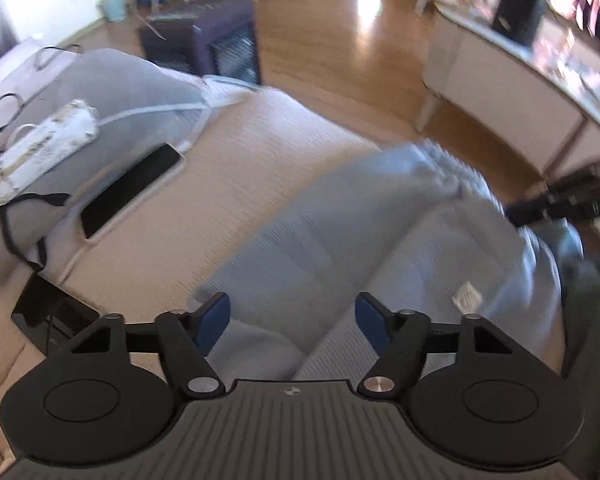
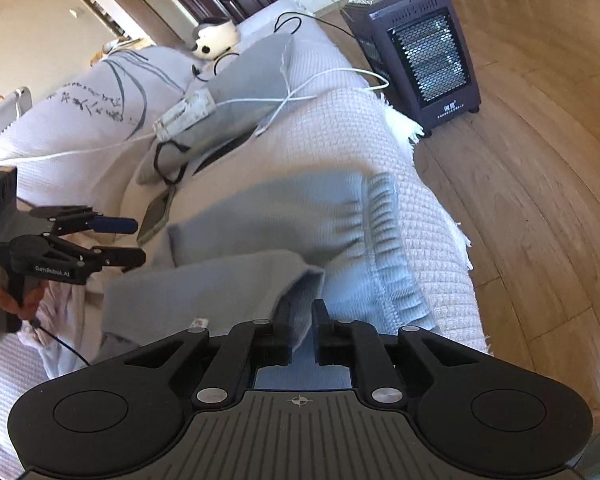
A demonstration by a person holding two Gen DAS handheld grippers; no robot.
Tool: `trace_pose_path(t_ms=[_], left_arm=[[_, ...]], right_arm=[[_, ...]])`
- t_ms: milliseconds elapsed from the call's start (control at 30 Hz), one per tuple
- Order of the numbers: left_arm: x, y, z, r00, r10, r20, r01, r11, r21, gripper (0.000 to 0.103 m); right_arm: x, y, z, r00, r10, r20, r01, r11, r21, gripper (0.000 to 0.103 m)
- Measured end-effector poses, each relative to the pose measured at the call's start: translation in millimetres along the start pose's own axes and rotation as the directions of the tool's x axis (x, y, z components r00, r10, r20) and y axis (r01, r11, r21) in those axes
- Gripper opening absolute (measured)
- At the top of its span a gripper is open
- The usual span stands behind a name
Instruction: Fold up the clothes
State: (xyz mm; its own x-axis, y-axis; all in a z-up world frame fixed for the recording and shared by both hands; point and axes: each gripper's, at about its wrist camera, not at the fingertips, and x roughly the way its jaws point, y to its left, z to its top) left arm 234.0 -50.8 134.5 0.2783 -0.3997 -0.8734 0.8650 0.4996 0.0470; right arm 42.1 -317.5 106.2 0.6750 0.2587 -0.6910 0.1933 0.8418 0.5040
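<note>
A light blue knit garment (image 1: 340, 220) with a ribbed elastic band lies partly folded on the cream sofa cover (image 1: 240, 152). My left gripper (image 1: 292, 320) hovers over its near end, open, blue pads (image 1: 214, 320) wide apart with nothing between them. In the right wrist view the garment (image 2: 280, 216) has one corner folded over, and my right gripper (image 2: 302, 324) is shut on that folded edge. The left gripper (image 2: 128, 240) shows at the left, held by a hand, jaws apart. The right gripper (image 1: 520, 212) appears blurred at the garment's right edge.
A grey cushion (image 2: 244, 80) carries a white power strip (image 2: 184, 116) and cables. A black phone (image 1: 132, 188) lies beside it. A dark heater (image 2: 428, 52) stands on the wooden floor past the sofa's edge. A white cabinet (image 1: 500, 80) is at right. Pale clothing (image 2: 60, 304) is bunched at left.
</note>
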Motion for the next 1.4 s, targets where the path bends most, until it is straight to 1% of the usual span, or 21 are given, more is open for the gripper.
trace_pose_path(t_ms=[33,67,100,133,200,267,333,400,500,533,567,633,700,767,867,1000,1133,1167,1300,1367,1400], left_arm=[[3,-2,0,1.0,-0.005,-0.021,0.005,1.0,0.022,0.051],[5,-4,0,0.999,-0.005,-0.041,0.007,0.999,0.047,0.049],[8,-5,-1,0.998,-0.003,-0.061,0.007,0.997,0.073,0.044],[9,-6,-1,0.997,0.003,-0.074,0.005,0.995,0.099,0.042],[11,-8,1,0.996,0.02,-0.092,-0.006,0.989,0.147,0.042],[10,-8,5,0.994,0.041,-0.104,-0.021,0.983,0.184,0.042],[8,-7,12,0.992,0.066,-0.109,-0.042,0.977,0.208,0.043],[6,-2,19,0.991,0.074,-0.113,-0.048,0.976,0.213,0.043],[12,0,19,0.987,0.039,-0.157,-0.002,0.973,0.229,0.044],[15,0,19,0.985,0.026,-0.173,0.016,0.972,0.235,0.045],[17,0,19,0.982,0.013,-0.189,0.034,0.97,0.24,0.048],[22,0,17,0.977,-0.008,-0.213,0.065,0.963,0.262,0.053],[23,-1,13,0.978,-0.008,-0.207,0.075,0.945,0.318,0.056],[23,0,11,0.98,-0.002,-0.201,0.079,0.923,0.377,0.057],[25,-2,9,0.976,0.011,-0.216,0.095,0.876,0.473,0.057],[28,-4,8,0.971,0.031,-0.238,0.12,0.796,0.594,0.058],[31,-6,6,0.965,0.055,-0.256,0.146,0.699,0.7,0.058],[33,-8,6,0.964,0.056,-0.261,0.152,0.688,0.71,0.058],[41,-13,2,0.959,0.05,-0.279,0.172,0.679,0.714,0.058],[45,-16,0,0.956,0.048,-0.288,0.182,0.674,0.716,0.058],[47,-17,-1,0.955,0.046,-0.293,0.187,0.672,0.717,0.058]], right_arm=[[0,1,0,1.0,-0.003,-0.003,0.003,1.0,-0.007,0.015],[1,2,0,1.0,-0.005,-0.003,0.005,1.0,-0.012,0.017],[1,3,1,1.0,-0.003,0.001,0.003,1.0,-0.014,0.017],[2,3,2,1.0,-0.002,0.004,0.002,1.0,-0.015,0.017],[2,3,3,1.0,-0.001,0.014,0.001,1.0,-0.015,0.018],[3,1,5,1.0,0.007,0.017,-0.007,1.0,-0.004,0.022],[4,-1,5,1.0,0.008,0.019,-0.008,1.0,0.004,0.025],[5,-2,6,1.0,0.011,0.021,-0.011,1.0,0.006,0.025],[8,-6,6,1.0,0.022,0.016,-0.022,0.999,0.032,0.026],[9,-8,6,1.0,0.025,0.014,-0.026,0.999,0.041,0.029],[9,-9,7,1.0,0.029,0.013,-0.029,0.998,0.049,0.035],[8,-9,5,0.999,0.034,0.015,-0.035,0.998,0.057,0.038],[6,-8,3,0.999,0.043,0.015,-0.044,0.998,0.054,0.038],[5,-8,3,0.999,0.048,0.014,-0.048,0.997,0.058,0.038],[3,-10,1,0.999,0.045,0.01,-0.046,0.997,0.058,0.039],[2,-13,-5,0.999,0.038,-0.002,-0.038,0.997,0.064,0.039],[3,-14,-8,0.999,0.034,-0.009,-0.033,0.998,0.06,0.039],[3,-14,-8,0.999,0.036,-0.008,-0.035,0.998,0.061,0.039],[2,-15,-7,0.998,0.055,-0.003,-0.055,0.995,0.085,0.039],[2,-15,-7,0.998,0.065,0.0,-0.064,0.993,0.096,0.046],[2,-16,-6,0.998,0.069,0.001,-0.069,0.992,0.102,0.047]])
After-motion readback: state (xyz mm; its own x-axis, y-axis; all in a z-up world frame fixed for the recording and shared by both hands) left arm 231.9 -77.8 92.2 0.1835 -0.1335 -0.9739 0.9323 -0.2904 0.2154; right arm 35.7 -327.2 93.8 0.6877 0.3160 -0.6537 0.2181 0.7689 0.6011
